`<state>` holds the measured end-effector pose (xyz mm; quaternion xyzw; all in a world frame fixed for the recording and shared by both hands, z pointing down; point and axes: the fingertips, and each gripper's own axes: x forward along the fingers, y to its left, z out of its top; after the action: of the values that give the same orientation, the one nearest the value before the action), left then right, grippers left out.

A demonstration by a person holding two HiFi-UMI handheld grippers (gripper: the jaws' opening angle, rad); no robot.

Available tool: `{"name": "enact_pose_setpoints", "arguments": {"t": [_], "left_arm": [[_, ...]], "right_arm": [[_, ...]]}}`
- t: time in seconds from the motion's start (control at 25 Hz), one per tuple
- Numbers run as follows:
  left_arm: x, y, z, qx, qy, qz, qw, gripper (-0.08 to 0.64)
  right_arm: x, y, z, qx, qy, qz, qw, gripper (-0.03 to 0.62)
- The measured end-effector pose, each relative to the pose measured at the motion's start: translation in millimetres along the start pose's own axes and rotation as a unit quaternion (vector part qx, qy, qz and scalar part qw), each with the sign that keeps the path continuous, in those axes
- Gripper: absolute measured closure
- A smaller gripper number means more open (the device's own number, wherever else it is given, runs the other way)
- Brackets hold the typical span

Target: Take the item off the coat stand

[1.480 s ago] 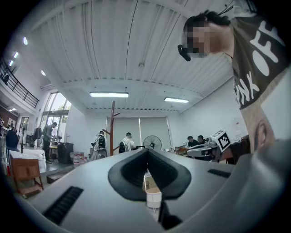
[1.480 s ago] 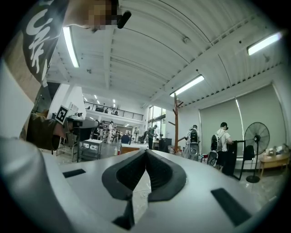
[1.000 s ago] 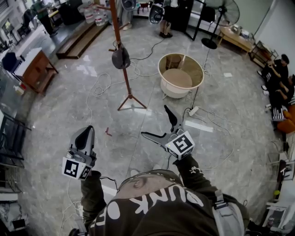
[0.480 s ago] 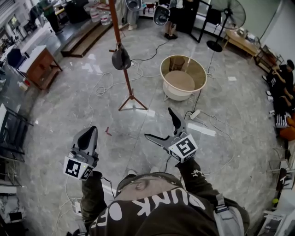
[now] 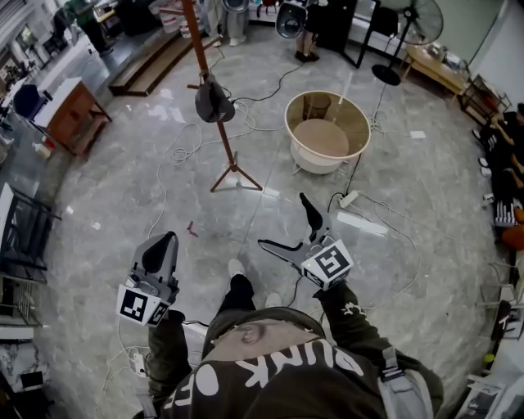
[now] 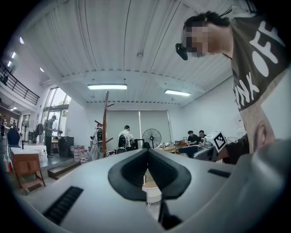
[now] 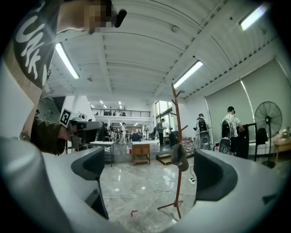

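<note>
A dark cap [image 5: 214,101] hangs on a peg of the reddish-brown coat stand [image 5: 214,114], which rises from a tripod foot on the marble floor ahead. The cap [image 7: 180,158] and the coat stand [image 7: 179,136] also show between the jaws in the right gripper view. My right gripper [image 5: 286,227] is open and empty, well short of the stand. My left gripper [image 5: 160,250] is shut with nothing in it, low at the left. In the left gripper view the left gripper [image 6: 148,157] has its pads closed together.
A round beige tub [image 5: 323,131] stands right of the stand. Cables [image 5: 182,151] trail over the floor, with a power strip [image 5: 344,197] near the tub. A wooden desk [image 5: 70,114] is at the left, a floor fan [image 5: 409,24] at the back, seated people [image 5: 499,139] at the right.
I have stepped forward: a leg and shoe now show below, and the stand sits slightly nearer. Both grippers keep their states.
</note>
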<state>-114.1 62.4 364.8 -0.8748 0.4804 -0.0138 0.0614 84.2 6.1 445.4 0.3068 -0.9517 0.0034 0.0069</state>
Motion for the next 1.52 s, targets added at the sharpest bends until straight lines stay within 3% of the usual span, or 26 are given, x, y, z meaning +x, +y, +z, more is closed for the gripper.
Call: {"name": "enact_pose_setpoints", "arguments": {"t": [0.4,1.12,1.52], "left_arm": [[59,54,-24,-0.016,-0.008,-0.022,0.9996,0.557],[130,256,-44,-0.033,-0.027,-0.034,0.9985,0.557],[170,300,-59,-0.040,-0.025,-0.024,0.9986,0.557]], "right_arm": [[54,-53,-8,0.000,0.012,-0.022,1.000,-0.003],[257,-136,-4,-0.035,0.063,-0.059,0.996,-0.003],[321,-190,-23,-0.040,0.088,-0.039,0.995,-0.003]]}}
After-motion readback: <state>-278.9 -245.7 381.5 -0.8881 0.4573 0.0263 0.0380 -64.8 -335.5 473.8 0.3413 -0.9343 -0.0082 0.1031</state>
